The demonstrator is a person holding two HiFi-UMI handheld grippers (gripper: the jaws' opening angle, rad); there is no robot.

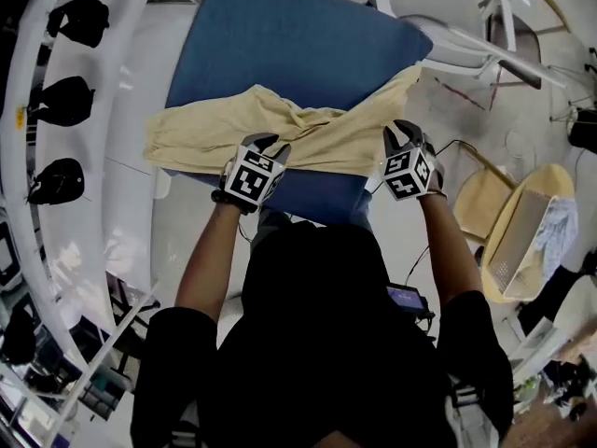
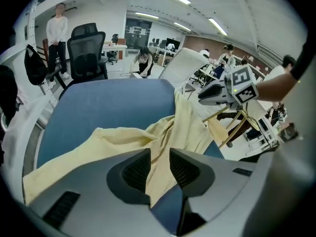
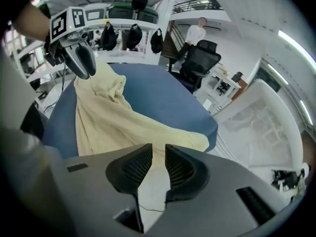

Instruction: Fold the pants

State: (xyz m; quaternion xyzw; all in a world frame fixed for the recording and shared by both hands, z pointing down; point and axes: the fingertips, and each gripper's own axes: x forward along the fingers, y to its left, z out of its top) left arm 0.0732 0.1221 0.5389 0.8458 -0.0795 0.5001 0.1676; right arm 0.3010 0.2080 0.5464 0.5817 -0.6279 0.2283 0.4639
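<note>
1. The pale yellow fabric pants lie spread sideways across the near part of a blue padded table. They are bunched into folds at the middle.
2. The cloth's left end rests flat by the table's left edge. Its right end reaches up to the table's right corner.
3. The left gripper sits on the near edge of the pants, left of the middle. In the left gripper view its jaws stand close together with a strip of yellow cloth pinched between the ribbed pads.
4. The right gripper is at the right end of the pants, at the table's edge. In the right gripper view its jaws are drawn narrow, with the pale cloth edge caught at their tips. White floor shows below.
5. Each gripper view shows the other gripper with the fabric rising in a peak up to it.
6. The person's bare forearms lead back to black sleeves at the bottom of the head view.
7. Beyond the table's far side stands a black office chair.
8. Black bags hang along a white curved rack on the left.
</note>
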